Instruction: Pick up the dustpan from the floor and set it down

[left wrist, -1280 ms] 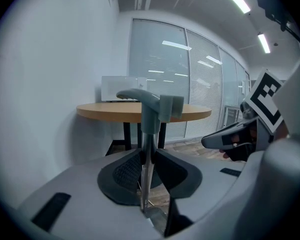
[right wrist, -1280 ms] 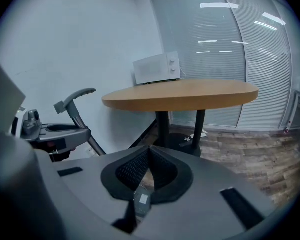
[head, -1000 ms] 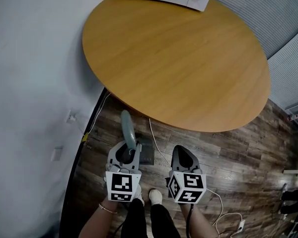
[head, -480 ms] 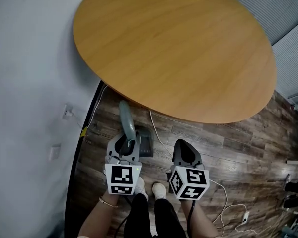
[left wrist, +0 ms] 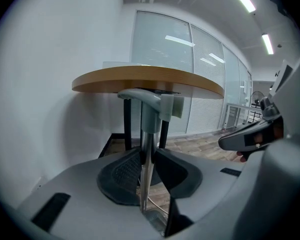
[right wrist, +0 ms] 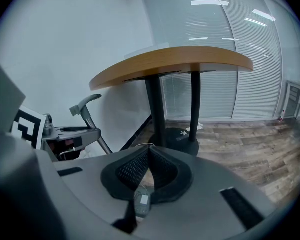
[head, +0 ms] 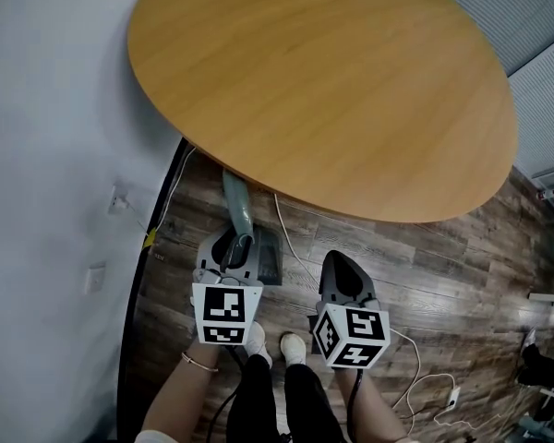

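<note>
The dustpan has a grey-green handle [head: 235, 197] on a metal shaft [left wrist: 146, 154] and a dark pan [head: 269, 258] low over the wooden floor, under the table's edge. My left gripper [head: 234, 247] is shut on the shaft just below the handle grip [left wrist: 146, 100], both pads pressing on it. The shaft stands nearly upright between the jaws [left wrist: 147, 156]. My right gripper [head: 341, 271] hangs beside it to the right, shut with nothing in it [right wrist: 149, 156]. In the right gripper view the dustpan's handle [right wrist: 85, 104] rises at the left above the left gripper [right wrist: 72, 134].
A round wooden table [head: 323, 90] fills the space ahead, on dark legs and a round base [right wrist: 179, 136]. A white wall [head: 55, 155] with a socket [head: 118, 199] lies at the left. White cables [head: 295, 261] run across the floor. The person's shoes [head: 291, 344] are below the grippers.
My left gripper has sunk a little with the dustpan's shaft still in it. The right gripper has stayed where it was.
</note>
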`<state>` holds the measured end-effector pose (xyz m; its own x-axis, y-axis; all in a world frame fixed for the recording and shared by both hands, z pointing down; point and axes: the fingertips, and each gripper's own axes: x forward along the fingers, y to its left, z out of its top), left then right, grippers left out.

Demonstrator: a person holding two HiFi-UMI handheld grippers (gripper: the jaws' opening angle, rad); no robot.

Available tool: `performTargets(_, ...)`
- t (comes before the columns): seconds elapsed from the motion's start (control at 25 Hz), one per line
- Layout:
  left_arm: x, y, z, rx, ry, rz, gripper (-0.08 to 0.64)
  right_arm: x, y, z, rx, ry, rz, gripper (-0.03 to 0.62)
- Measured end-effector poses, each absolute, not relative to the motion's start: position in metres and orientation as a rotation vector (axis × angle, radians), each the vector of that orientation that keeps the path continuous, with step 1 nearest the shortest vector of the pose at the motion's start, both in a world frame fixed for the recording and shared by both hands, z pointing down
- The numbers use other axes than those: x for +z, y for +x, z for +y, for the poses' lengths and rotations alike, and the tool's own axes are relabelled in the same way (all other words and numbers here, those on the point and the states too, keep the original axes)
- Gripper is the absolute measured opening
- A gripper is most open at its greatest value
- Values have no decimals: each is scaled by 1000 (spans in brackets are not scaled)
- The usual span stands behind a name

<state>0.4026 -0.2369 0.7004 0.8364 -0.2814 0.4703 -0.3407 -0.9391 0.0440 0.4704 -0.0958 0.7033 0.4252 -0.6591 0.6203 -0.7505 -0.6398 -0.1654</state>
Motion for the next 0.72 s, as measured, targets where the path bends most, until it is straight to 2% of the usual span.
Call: performTargets(0.72,702,416,-233,666,2859,-419,107,703,471,-93,1028,2560,-1241,32)
